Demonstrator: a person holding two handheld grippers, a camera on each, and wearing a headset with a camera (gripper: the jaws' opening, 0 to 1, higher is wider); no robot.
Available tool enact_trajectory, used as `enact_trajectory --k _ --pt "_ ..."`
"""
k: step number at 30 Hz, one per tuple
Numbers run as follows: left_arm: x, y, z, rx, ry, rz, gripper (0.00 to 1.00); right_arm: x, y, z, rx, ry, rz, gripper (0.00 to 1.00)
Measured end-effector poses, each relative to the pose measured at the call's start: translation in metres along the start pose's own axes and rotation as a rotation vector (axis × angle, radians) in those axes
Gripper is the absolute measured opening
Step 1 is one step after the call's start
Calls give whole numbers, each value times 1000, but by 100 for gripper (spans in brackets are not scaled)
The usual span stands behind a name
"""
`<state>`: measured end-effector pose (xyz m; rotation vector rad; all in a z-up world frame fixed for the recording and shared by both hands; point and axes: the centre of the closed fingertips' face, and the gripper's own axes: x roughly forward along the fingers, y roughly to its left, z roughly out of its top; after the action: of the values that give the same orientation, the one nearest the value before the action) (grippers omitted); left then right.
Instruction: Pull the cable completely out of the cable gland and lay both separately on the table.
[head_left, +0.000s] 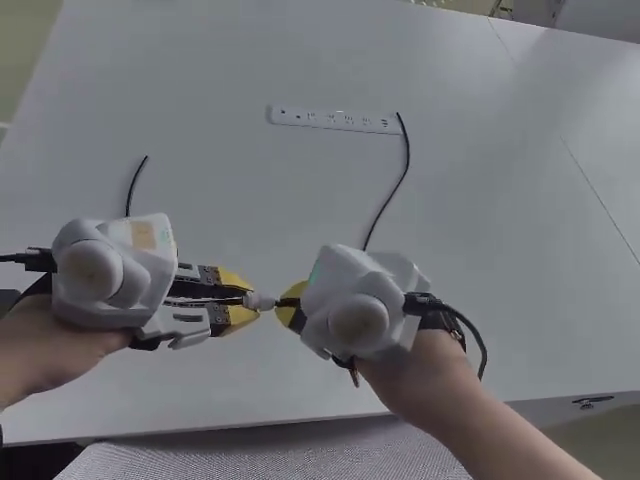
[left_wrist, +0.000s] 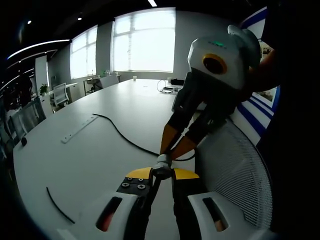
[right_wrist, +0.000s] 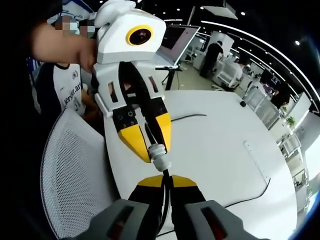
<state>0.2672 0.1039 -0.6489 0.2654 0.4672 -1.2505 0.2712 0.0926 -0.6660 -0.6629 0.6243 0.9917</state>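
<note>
A small white cable gland (head_left: 262, 301) hangs between the two grippers above the table's near edge. My left gripper (head_left: 245, 300) comes in from the left, its yellow-tipped jaws shut on the gland (left_wrist: 162, 165). My right gripper (head_left: 288, 302) faces it from the right, shut on the black cable (right_wrist: 167, 186) right beside the gland (right_wrist: 159, 154). The cable (head_left: 386, 198) trails away over the white table (head_left: 480, 220) toward the far side. In the left gripper view the right gripper (left_wrist: 172, 150) pinches the cable just past the gland.
A white power strip (head_left: 335, 120) lies at the far middle of the table. A short loose black wire (head_left: 135, 185) lies at the left. A mesh chair back (head_left: 250, 455) sits just under the near table edge, below both grippers.
</note>
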Motion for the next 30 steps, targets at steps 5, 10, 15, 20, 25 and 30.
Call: enact_trajectory --k 5,10,15,20,25,30 --pt "1 0 2 1 -3 3 15 0 -1 -1 58 -2 5 0" --pt "2 2 2 -2 -3 10 15 2 -4 -7 82 14 -3 0" --pt "2 3 1 -14 -9 14 15 1 -8 -16 128 29 -11 0" --pt "3 2 2 -23 -19 12 15 -1 -11 -22 179 27 -19 0" --pt "5 2 5 -16 -18 9 15 -2 -13 -23 230 18 -23 0" --pt "4 3 7 -14 -22 12 15 0 -15 -27 270 23 -29 0"
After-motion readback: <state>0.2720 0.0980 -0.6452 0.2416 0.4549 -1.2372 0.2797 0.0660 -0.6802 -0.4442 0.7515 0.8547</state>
